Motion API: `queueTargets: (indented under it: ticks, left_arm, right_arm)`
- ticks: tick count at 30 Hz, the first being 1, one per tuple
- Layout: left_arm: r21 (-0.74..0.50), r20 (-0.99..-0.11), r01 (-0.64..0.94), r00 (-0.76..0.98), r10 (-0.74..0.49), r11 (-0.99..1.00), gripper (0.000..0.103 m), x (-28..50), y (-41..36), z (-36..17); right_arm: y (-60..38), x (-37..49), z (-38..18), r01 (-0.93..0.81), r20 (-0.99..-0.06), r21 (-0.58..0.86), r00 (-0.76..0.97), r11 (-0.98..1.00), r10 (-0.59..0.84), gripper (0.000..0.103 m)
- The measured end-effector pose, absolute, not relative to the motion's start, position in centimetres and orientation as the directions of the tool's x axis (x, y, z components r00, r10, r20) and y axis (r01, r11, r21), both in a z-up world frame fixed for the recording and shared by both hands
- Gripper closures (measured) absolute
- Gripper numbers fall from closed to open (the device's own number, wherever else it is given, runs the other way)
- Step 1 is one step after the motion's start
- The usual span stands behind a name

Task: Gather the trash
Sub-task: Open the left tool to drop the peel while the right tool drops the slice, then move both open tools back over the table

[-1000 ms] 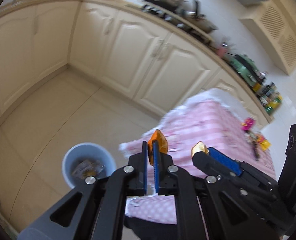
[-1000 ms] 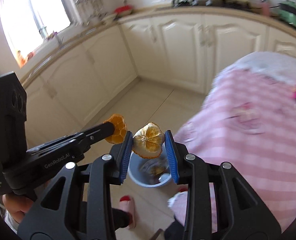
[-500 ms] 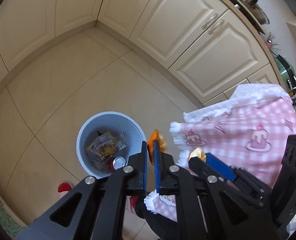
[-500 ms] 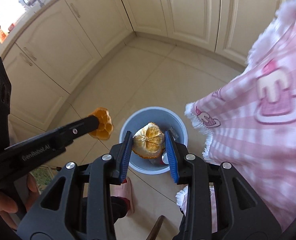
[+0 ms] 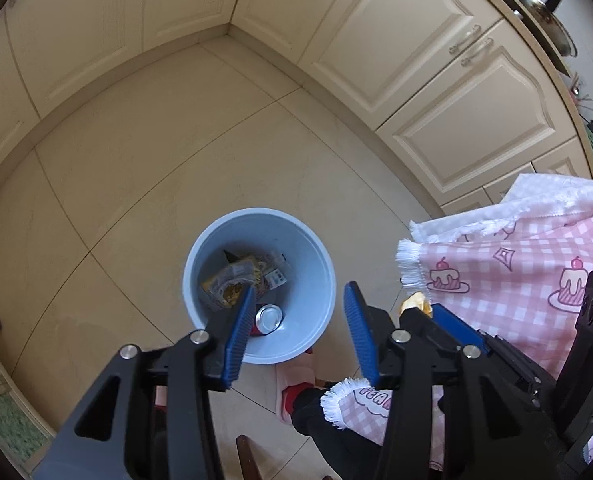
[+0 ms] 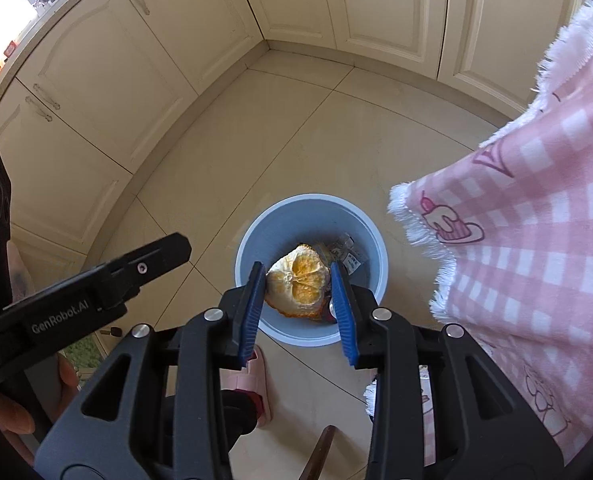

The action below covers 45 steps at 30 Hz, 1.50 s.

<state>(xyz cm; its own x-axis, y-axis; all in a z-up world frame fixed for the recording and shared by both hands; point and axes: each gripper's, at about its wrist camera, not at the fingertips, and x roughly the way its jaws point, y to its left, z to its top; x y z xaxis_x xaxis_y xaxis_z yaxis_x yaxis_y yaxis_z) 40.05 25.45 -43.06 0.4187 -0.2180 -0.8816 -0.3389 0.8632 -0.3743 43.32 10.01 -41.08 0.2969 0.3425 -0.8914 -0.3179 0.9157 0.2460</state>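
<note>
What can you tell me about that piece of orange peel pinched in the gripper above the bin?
The orange peel is a dried, cupped piece seen from its inner side: pale, whitish pith with orange patches and a crease down the middle, its edges curled and browned. It is clamped between the blue pads of the right gripper, one pad on each side. It hangs in the air over the open mouth of the light blue bin, touching nothing but the pads.

The bin (image 5: 320,264) at six o'clock looks like smooth, matt blue plastic; inside it a metal can (image 5: 269,317) shines. Glossy cream tiles cover the floor (image 5: 136,168). At three o'clock hangs a pink checked cloth (image 6: 536,240), woven, with a rough white fringe.
</note>
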Motion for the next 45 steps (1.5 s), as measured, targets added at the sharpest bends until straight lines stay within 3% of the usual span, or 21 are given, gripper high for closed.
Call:
queueTargets:
  ticks: [13,14,16,30,39,45]
  left_arm:
    - [-0.396,-0.858,-0.355,0.473,-0.203,0.847,0.058,38.5,27.0,-40.3]
    - [-0.400,-0.854,-0.356,0.479,-0.202,0.845,0.058,38.3,27.1,-40.0]
    - [-0.408,-0.846,-0.357,0.493,-0.202,0.840,0.057,37.9,27.3,-39.3]
    - [-0.422,-0.791,-0.304,0.583,-0.184,0.854,0.057,34.8,25.7,-32.1]
    - [-0.418,-0.698,-0.130,0.679,-0.226,0.899,0.055,32.6,18.6,-23.7]
    - [-0.395,-0.646,0.071,0.687,-0.332,0.916,0.054,32.8,9.1,-19.0]
  right_arm:
    - [11.0,43.4,-38.4,-0.344,-0.857,0.242,0.362,0.907,0.366,0.068]
    - [11.0,43.3,-38.0,-0.346,-0.851,0.240,0.374,0.907,0.368,0.059]
    - [10.9,43.0,-37.2,-0.344,-0.841,0.221,0.407,0.913,0.357,0.050]
    - [7.8,39.1,-29.8,-0.361,-0.778,0.160,0.526,0.919,0.342,0.050]
    - [-0.7,33.8,-20.3,-0.284,-0.645,0.093,0.713,0.954,0.275,0.048]
    - [-10.4,29.9,-16.2,-0.158,-0.575,0.106,0.796,0.982,0.190,0.044]
